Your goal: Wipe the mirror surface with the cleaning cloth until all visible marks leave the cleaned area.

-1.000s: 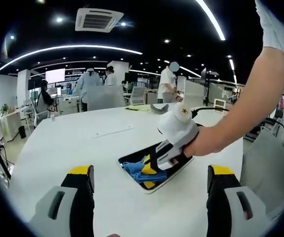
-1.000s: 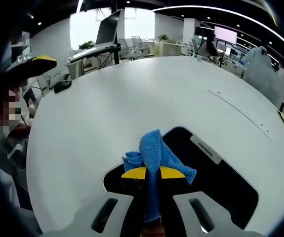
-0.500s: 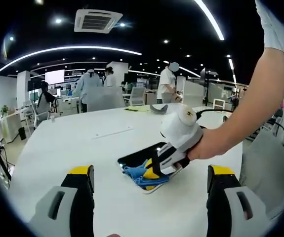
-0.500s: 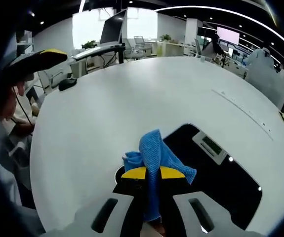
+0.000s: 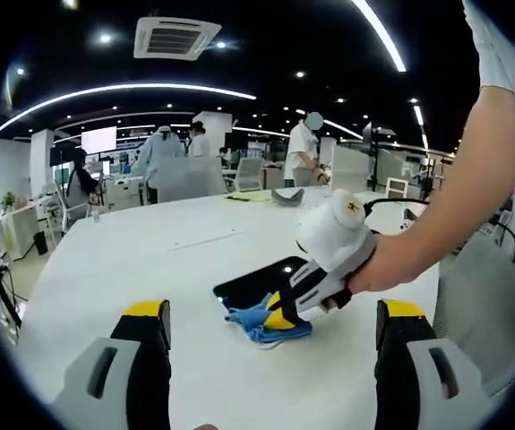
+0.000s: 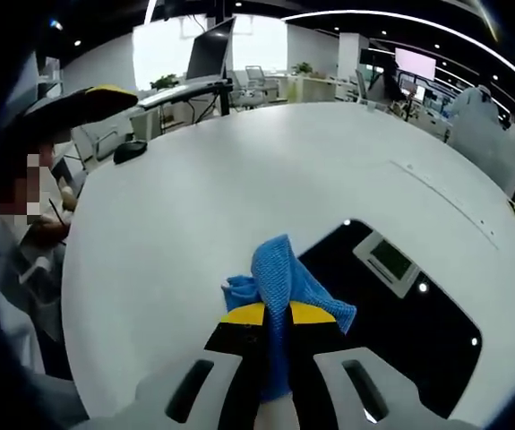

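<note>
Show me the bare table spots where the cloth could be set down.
Bare white table lies left of the mirror, toward the far edge. In the right gripper view, table beyond the mirror is bare too. Crowded: the mirror's near end, where the right claw holds the blue cloth.

Left gripper [image 5: 273,358]: two pale grey fingers [image 5: 118,381] with black inner faces, yellow caps at the tips and a dark oval slot in each grey shell. Right gripper [image 6: 275,333]: same grey shells with slots, black inner faces, yellow tips; seen from the left gripper view [image 5: 284,313], a rounded white housing behind the fingers, marked with a small dark cross-shaped sign, black bands below it. Short white sleeve [image 5: 494,45] above the hand [image 5: 378,269]. Black cable [image 5: 378,202] just behind the white housing.
</note>
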`<state>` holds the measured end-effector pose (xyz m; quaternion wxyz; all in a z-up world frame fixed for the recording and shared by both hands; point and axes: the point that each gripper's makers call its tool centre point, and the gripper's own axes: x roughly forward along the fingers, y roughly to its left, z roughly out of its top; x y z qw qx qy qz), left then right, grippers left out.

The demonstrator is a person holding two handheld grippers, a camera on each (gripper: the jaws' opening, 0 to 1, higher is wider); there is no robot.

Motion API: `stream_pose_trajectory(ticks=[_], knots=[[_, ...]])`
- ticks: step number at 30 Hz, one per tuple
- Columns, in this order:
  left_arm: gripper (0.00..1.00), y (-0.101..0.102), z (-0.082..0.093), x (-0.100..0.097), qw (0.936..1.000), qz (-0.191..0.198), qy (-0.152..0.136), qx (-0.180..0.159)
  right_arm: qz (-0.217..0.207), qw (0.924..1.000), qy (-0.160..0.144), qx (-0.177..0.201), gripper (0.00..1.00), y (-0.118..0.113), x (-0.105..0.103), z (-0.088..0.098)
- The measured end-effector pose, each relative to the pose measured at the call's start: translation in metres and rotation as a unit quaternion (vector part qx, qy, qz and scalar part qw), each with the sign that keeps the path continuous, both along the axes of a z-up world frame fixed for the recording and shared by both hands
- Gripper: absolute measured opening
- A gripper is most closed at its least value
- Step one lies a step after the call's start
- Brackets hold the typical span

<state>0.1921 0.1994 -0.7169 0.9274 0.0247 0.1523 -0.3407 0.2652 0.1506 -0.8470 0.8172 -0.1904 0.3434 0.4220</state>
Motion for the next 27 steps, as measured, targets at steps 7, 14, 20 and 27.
stream_pose_trajectory(ticks=[7,14,20,27], knots=[[0.96,-0.001,0.002,-0.001,1.0000,0.000,-0.002,-0.001,0.005,1.0000,0.002,0.000,0.03,0.002,-0.008,0.000],[0.96,-0.001,0.002,-0.002,1.0000,-0.001,-0.004,-0.003,0.012,0.9999,0.005,0.002,0.03,0.005,-0.019,-0.001],[0.96,0.000,0.002,-0.004,1.0000,0.000,-0.004,-0.003,0.026,0.9997,0.003,-0.001,0.03,0.008,-0.030,-0.001],[0.96,0.000,0.002,-0.006,1.0000,0.000,-0.005,-0.004,0.033,0.9995,0.004,-0.001,0.03,0.009,-0.032,0.000]])
